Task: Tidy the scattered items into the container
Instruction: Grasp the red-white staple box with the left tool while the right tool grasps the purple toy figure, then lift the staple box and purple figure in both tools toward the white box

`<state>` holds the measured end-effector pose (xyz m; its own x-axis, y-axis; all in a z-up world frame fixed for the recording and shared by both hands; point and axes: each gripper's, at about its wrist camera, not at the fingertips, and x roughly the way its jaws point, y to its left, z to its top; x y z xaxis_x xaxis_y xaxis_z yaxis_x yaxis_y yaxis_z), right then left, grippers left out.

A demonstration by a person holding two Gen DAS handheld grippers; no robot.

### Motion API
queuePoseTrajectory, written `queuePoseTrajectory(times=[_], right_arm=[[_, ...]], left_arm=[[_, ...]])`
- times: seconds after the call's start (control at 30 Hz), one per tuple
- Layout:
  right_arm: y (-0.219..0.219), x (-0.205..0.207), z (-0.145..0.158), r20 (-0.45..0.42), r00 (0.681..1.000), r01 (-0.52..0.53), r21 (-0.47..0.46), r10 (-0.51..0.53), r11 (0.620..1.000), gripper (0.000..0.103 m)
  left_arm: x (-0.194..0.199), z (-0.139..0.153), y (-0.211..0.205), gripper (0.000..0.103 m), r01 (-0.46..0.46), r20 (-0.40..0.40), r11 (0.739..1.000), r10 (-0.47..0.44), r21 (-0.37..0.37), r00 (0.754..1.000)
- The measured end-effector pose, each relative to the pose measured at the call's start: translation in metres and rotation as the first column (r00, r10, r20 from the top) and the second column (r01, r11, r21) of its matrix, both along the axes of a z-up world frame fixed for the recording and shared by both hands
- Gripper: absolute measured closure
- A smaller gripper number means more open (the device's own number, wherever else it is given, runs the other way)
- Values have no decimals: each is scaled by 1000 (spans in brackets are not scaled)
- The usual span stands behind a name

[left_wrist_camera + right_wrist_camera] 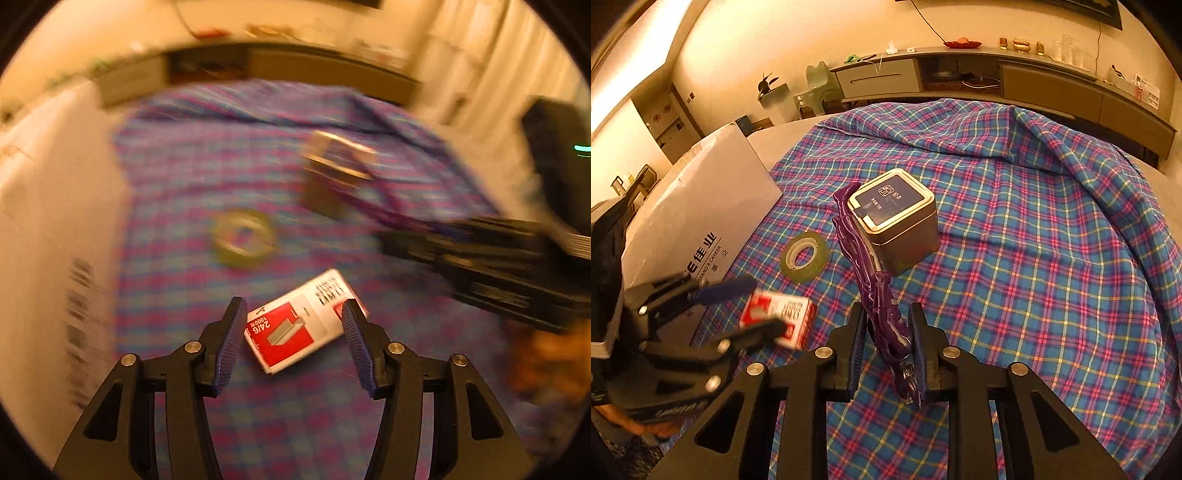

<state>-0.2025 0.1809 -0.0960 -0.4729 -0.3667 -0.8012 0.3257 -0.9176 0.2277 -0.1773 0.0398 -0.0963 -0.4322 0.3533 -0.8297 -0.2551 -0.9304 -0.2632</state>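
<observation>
Straddling the red-and-white staple box [304, 321] on the plaid cloth [258, 424], the left gripper [293, 341] is standing wide apart — blur suggests haste, risking a skewed grab. Right gripper [888, 347] is clamping the purple tool [871, 280]; the cardboard container [701, 218] is waiting at left.

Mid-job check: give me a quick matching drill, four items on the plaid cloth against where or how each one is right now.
Items:
1. staple box
2. purple toy
3. tape roll
4. square tin

States:
A. lying flat on the cloth, untouched
B. between the open fingers of the left gripper
C. clamped in the right gripper
D. standing upright beside the purple toy

Pairs: 1-B, 2-C, 3-A, 4-D
</observation>
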Motion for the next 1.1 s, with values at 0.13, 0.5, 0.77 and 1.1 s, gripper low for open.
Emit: queuePoseTrajectory(times=[0.13, 0.5, 0.77, 1.1], right_arm=[[2, 0, 1, 2, 1000, 10, -1, -10, 1000, 78], [14, 12, 19, -10, 998, 54, -30, -54, 998, 84], [20, 17, 14, 7, 997, 75, -26, -75, 997, 84], [21, 19, 21, 1, 997, 82, -60, -82, 995, 84]], left_arm=[[15, 8, 10, 47, 31, -54, 998, -34, -61, 998], [29, -2, 49, 45, 166, -129, 969, -191, -180, 973], [20, -14, 49, 79, 110, -115, 969, -138, -223, 984], [14, 5, 24, 88, 24, -100, 996, -32, -82, 995]])
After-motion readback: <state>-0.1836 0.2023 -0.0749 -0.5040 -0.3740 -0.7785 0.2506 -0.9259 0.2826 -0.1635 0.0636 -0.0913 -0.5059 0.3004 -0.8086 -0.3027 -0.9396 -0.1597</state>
